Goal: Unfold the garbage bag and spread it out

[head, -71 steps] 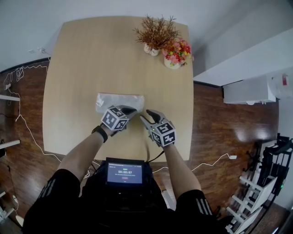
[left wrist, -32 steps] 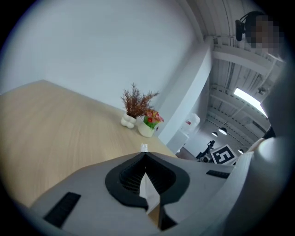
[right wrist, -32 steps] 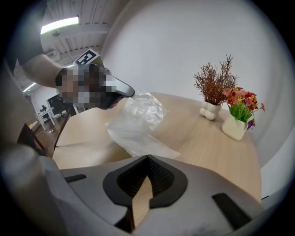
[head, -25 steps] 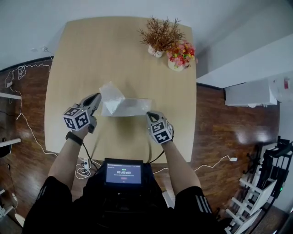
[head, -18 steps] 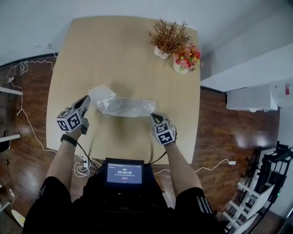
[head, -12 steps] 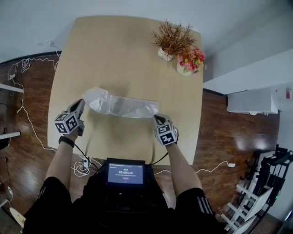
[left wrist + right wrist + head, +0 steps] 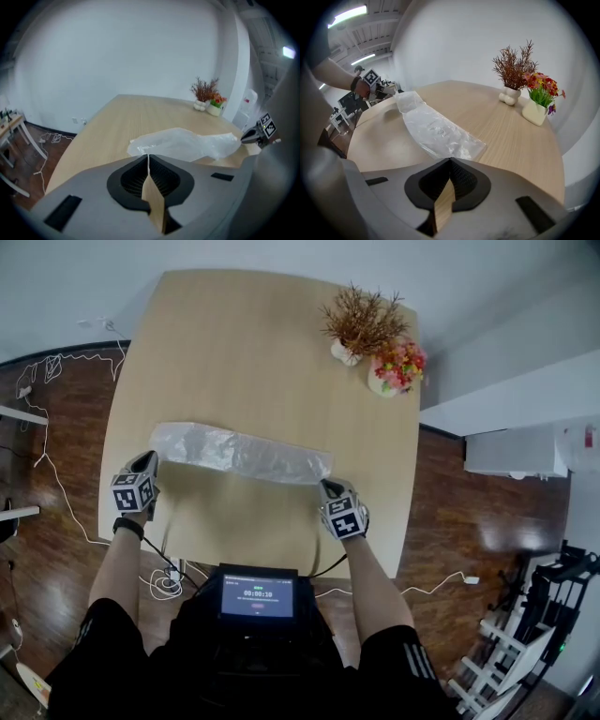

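The translucent garbage bag (image 7: 239,452) lies stretched as a long strip across the wooden table (image 7: 244,343), still folded narrow. My left gripper (image 7: 150,458) is at the strip's left end near the table's left edge. In the left gripper view, my left gripper (image 7: 148,157) is shut with a thin edge of the bag (image 7: 187,143) pinched between its jaws. My right gripper (image 7: 327,485) sits at the strip's right end. In the right gripper view, my right gripper (image 7: 450,160) is shut where the bag (image 7: 438,131) meets its tip.
A vase of dried twigs (image 7: 361,324) and a pot of flowers (image 7: 396,367) stand at the table's far right corner. A screen (image 7: 258,592) hangs at the person's chest. Cables (image 7: 56,371) lie on the wood floor at left; a white unit (image 7: 516,451) stands at right.
My left gripper has swung left and down toward the table's left edge, drawing the bunched bag out into a long flat strip. The right gripper has stayed almost in place.
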